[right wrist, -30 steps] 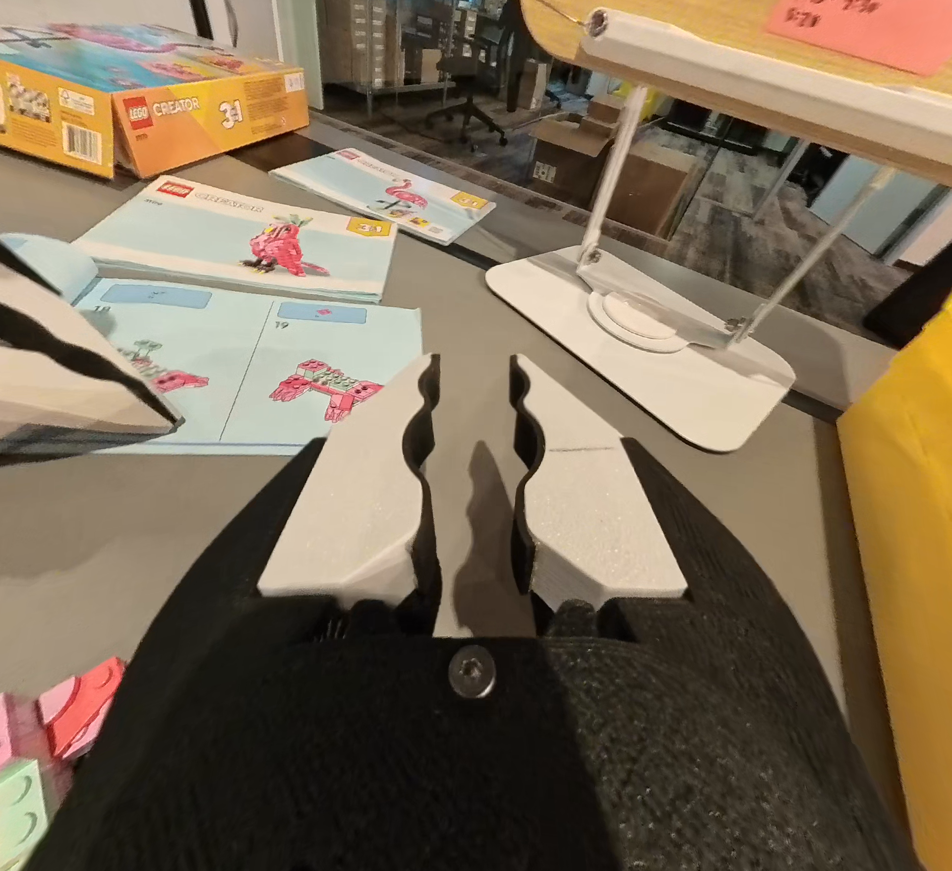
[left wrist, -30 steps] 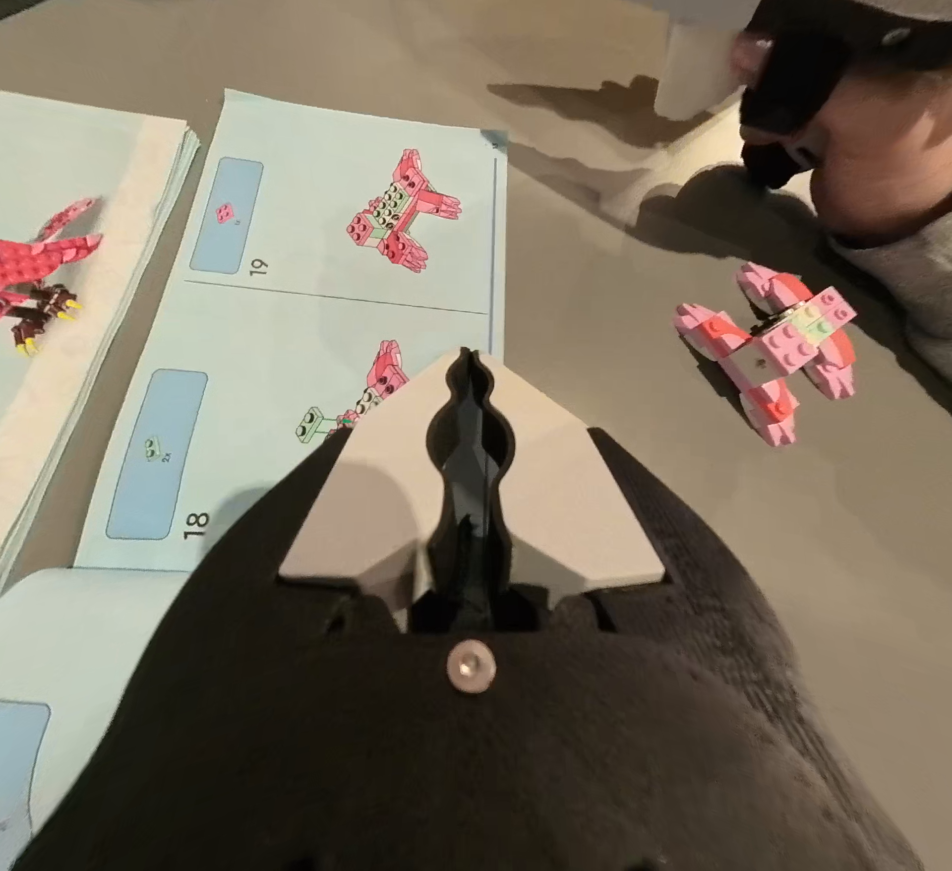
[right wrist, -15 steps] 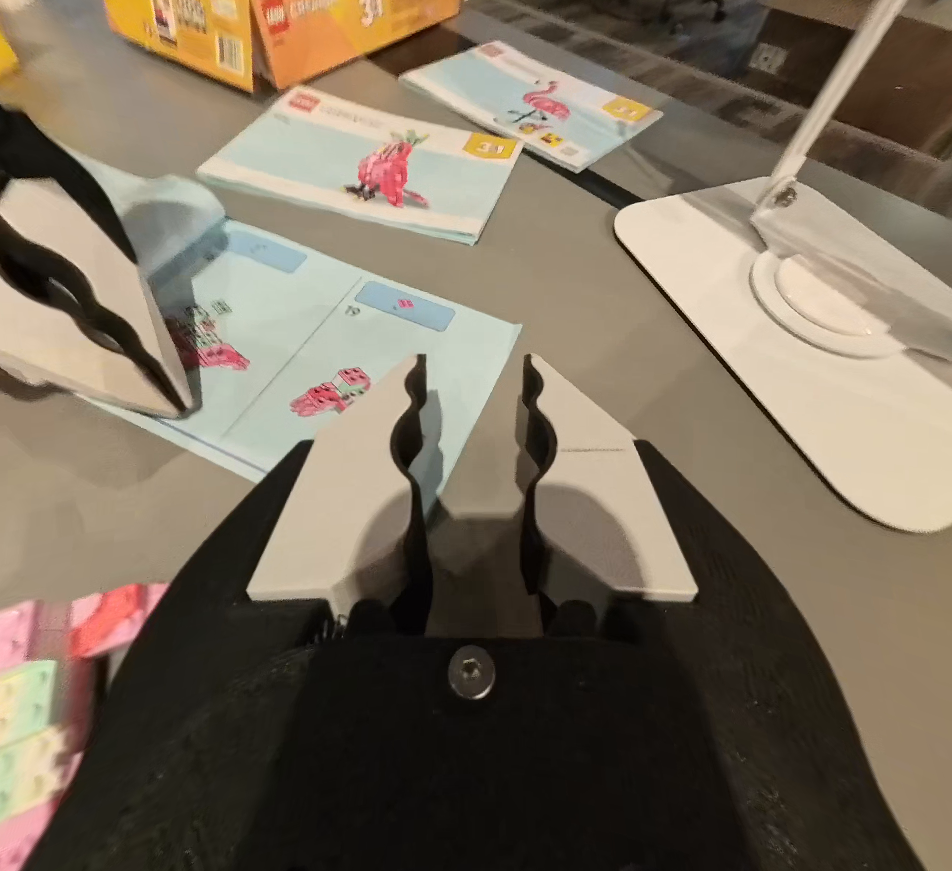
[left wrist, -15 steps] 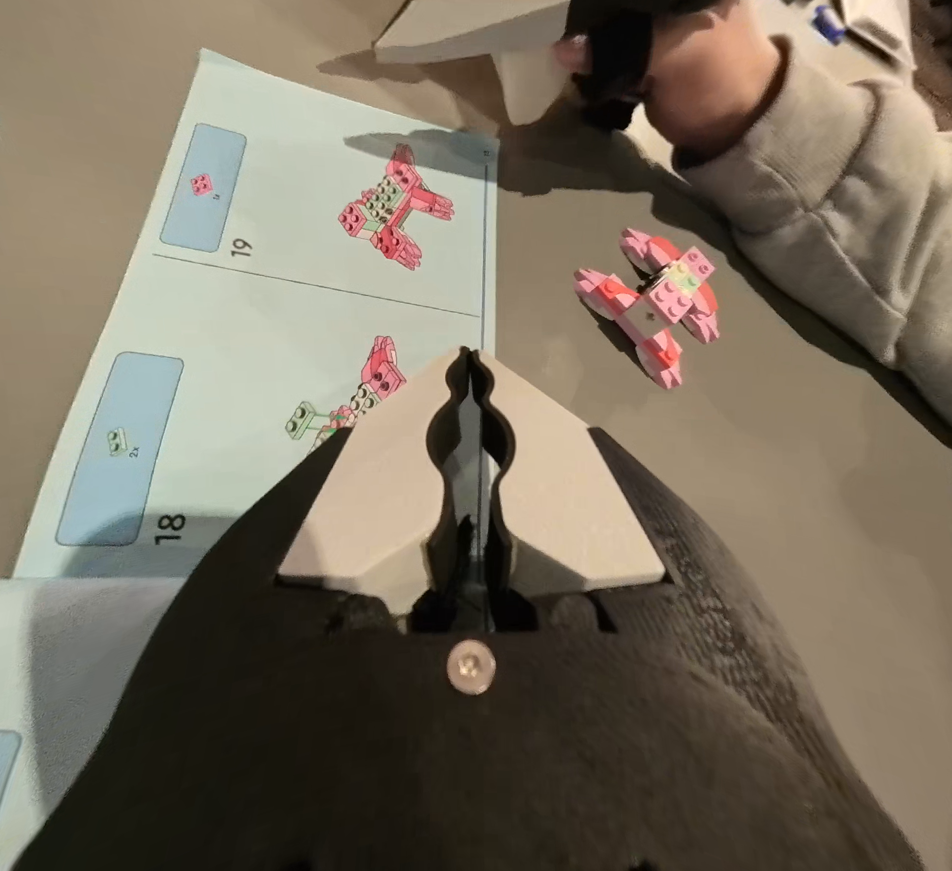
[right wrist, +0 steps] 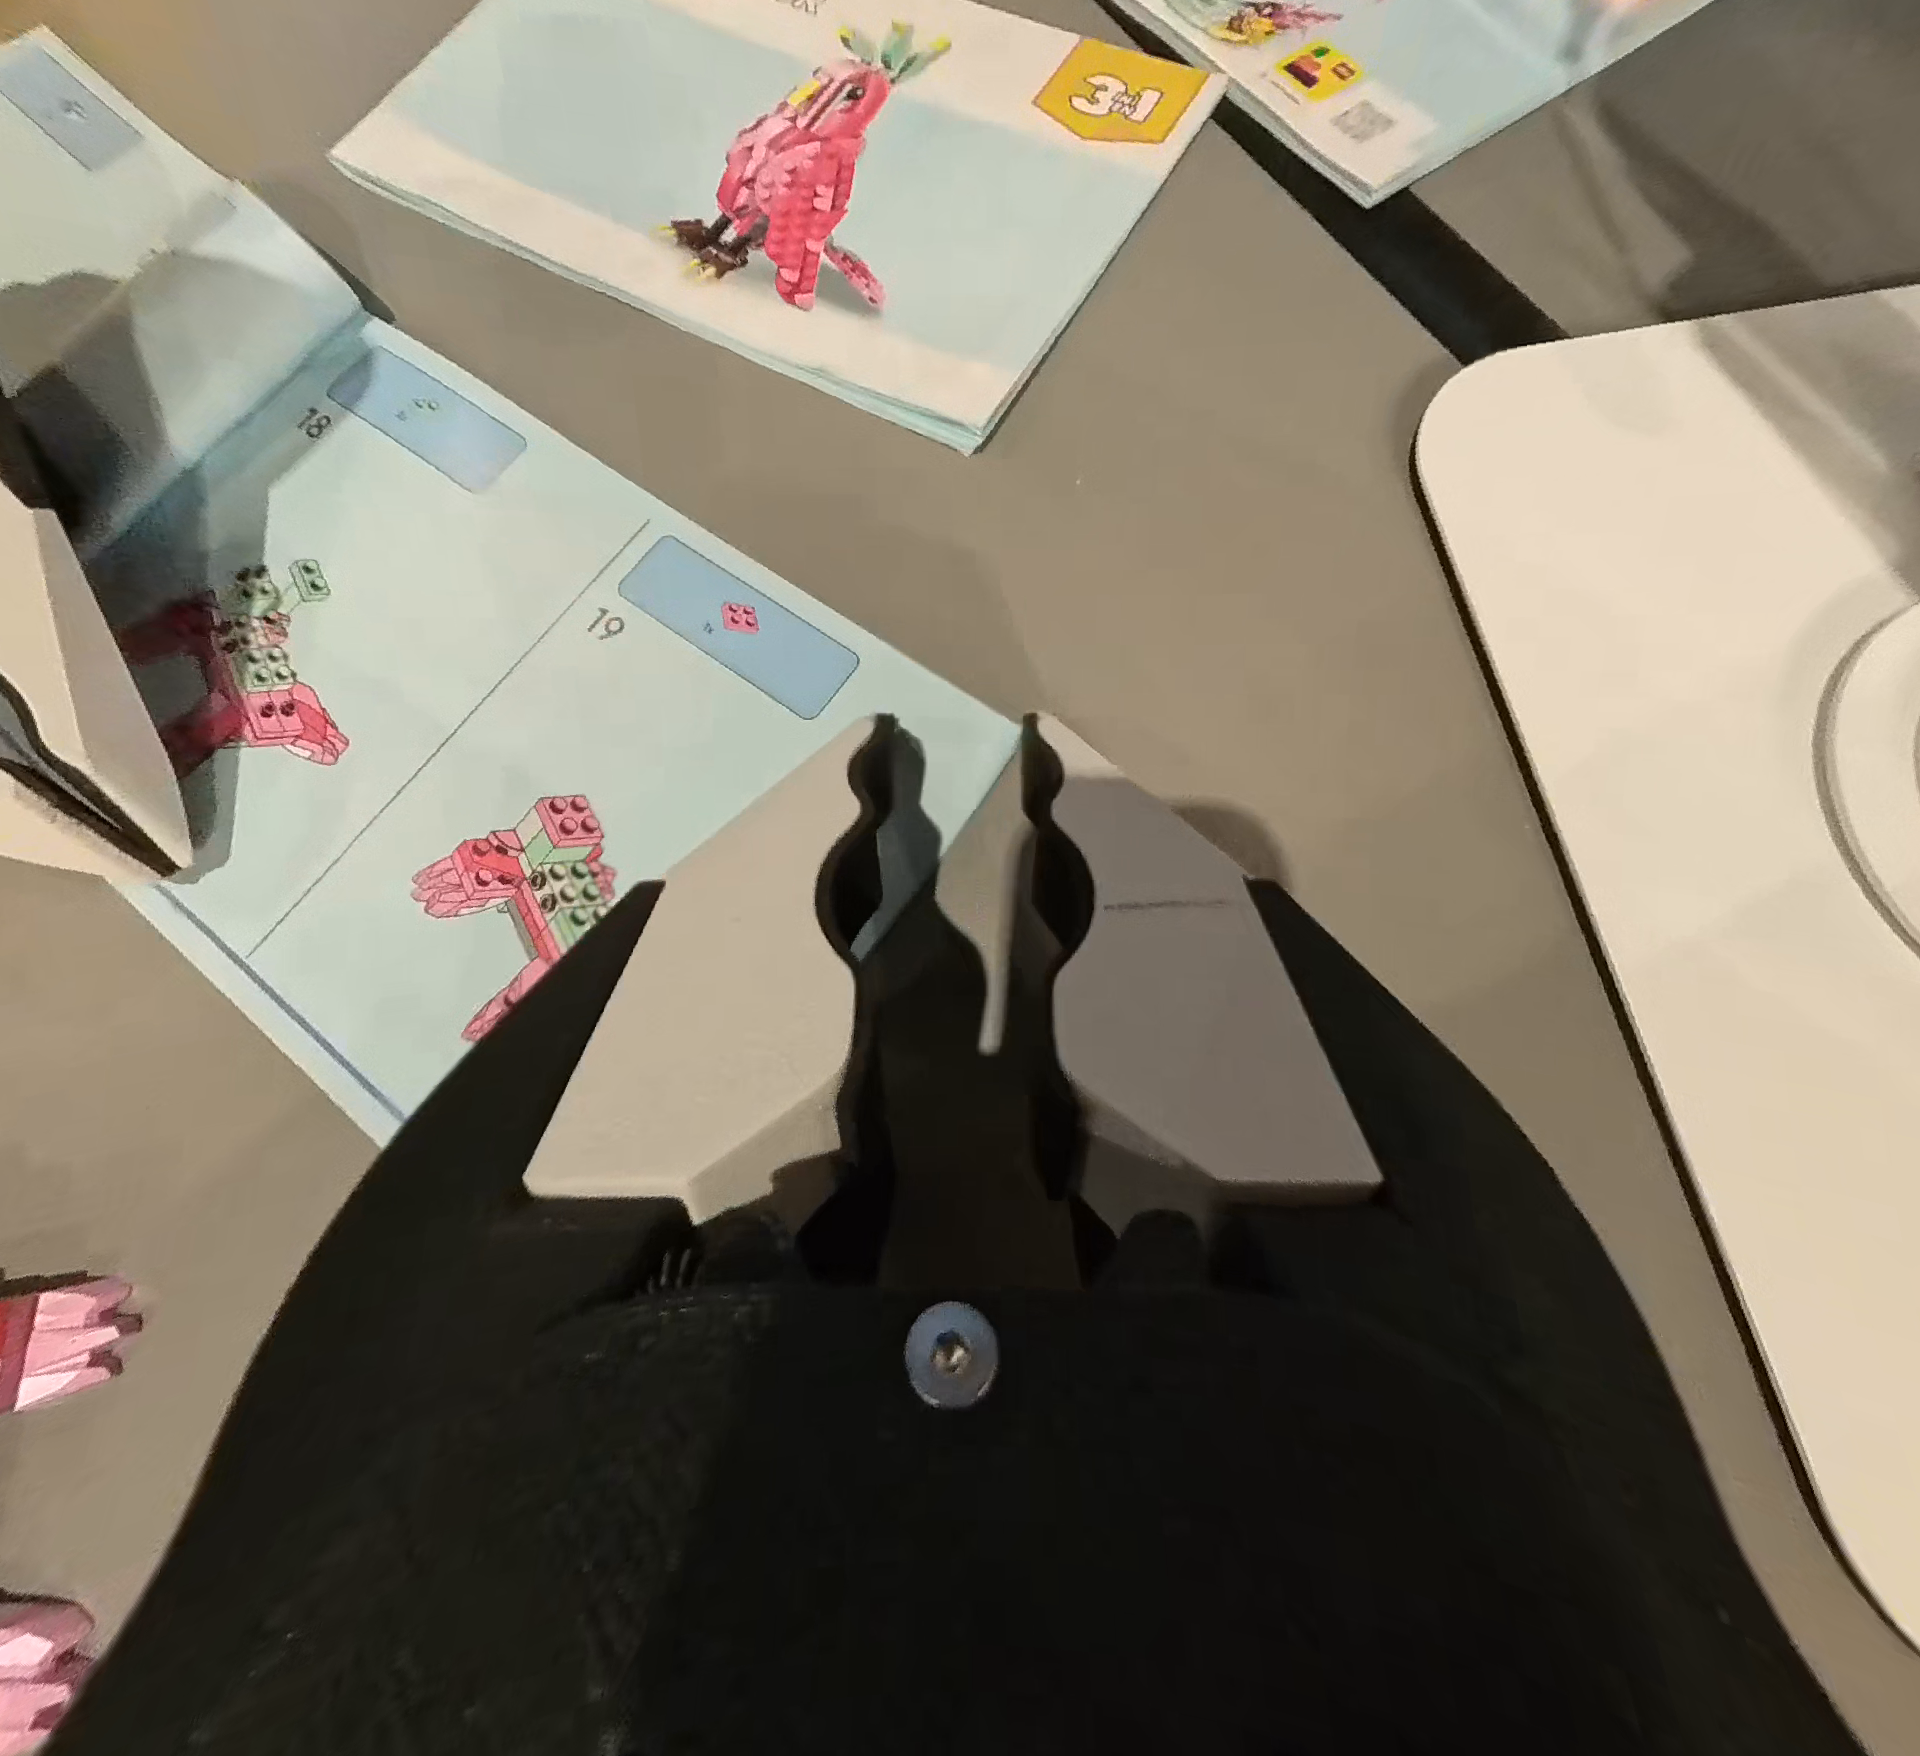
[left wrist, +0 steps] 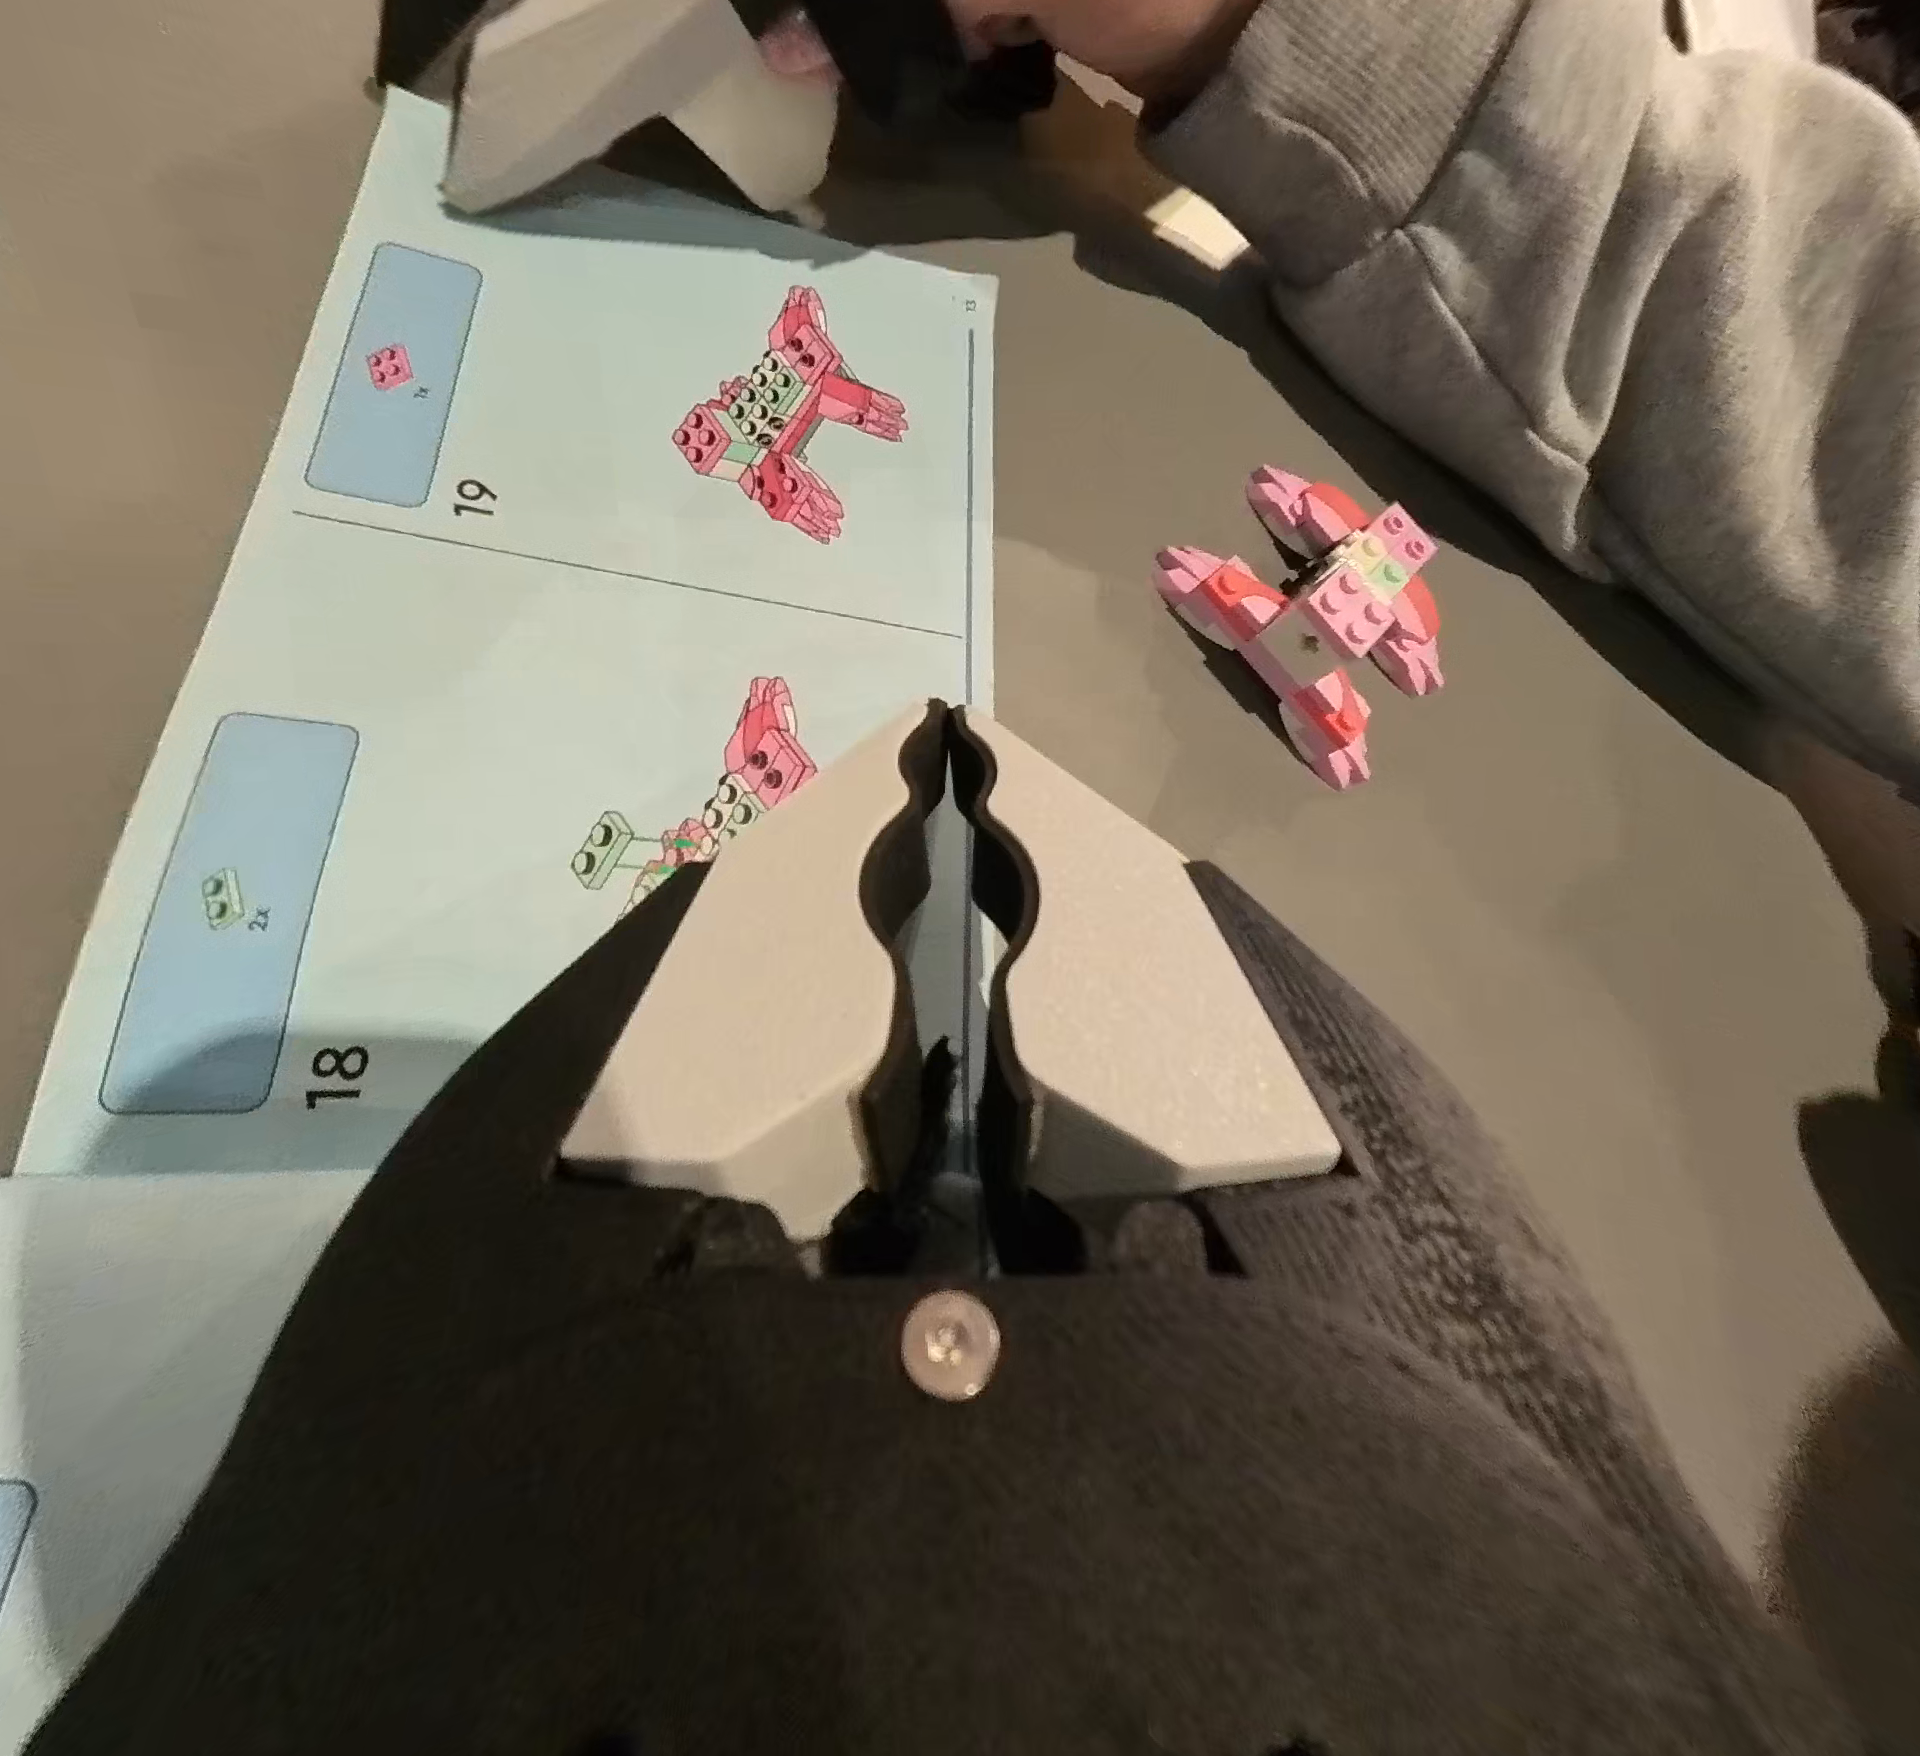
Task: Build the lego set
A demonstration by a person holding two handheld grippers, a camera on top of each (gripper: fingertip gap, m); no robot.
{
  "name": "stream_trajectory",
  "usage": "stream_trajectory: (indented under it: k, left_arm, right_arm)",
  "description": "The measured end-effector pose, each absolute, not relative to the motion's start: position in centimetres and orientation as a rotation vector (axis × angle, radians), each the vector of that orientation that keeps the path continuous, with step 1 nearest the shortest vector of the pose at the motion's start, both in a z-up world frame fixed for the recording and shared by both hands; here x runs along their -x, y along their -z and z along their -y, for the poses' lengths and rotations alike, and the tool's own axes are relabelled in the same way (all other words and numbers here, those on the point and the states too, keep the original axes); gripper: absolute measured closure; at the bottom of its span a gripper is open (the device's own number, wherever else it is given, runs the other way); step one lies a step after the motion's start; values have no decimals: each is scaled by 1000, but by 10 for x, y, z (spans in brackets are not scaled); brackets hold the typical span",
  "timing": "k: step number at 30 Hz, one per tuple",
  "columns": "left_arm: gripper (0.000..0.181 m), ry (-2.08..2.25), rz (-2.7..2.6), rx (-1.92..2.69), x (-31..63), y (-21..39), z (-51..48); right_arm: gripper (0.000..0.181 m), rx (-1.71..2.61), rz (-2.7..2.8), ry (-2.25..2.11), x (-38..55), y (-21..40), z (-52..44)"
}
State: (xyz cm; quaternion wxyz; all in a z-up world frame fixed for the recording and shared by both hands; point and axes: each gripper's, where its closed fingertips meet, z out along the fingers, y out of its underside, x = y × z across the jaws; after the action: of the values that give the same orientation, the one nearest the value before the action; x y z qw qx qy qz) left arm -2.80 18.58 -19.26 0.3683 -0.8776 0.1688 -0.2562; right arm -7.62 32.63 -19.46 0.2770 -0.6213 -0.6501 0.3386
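Over the open instruction booklet [left wrist: 644,501] I have swung both claws lower: my left gripper [left wrist: 951,719] stays clenched and empty, my right gripper [right wrist: 954,730] released. The pink lego model [left wrist: 1320,626] waits beside the page, ungrasped; I'm checking steps.

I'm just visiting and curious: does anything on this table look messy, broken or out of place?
Nothing looks broken or spilled. The half-built pink lego model sits alone on the bare table, beside the open instruction booklet, whose left page curls upward.
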Motion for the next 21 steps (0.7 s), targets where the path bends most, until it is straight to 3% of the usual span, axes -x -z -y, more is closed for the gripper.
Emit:
stream_trajectory:
  k: [5,7,11,15,21]
  left_arm:
    - [181,657,-434,2253,28,193,-186]
    - [181,658,-433,2253,28,193,-186]
    - [181,659,-433,2252,28,193,-186]
    - [181,656,-433,2252,28,193,-186]
    - [181,658,-430,2254,28,193,-186]
  right_arm:
    - [163,1605,1752,-965,76,187,-320]
    - [174,1542,1780,-1018,74,182,-311]
    - [169,1557,1855,-937,69,193,-307]
    - [146,1612,1710,-846,71,189,-327]
    - [153,1705,1729,-945,74,194,-322]
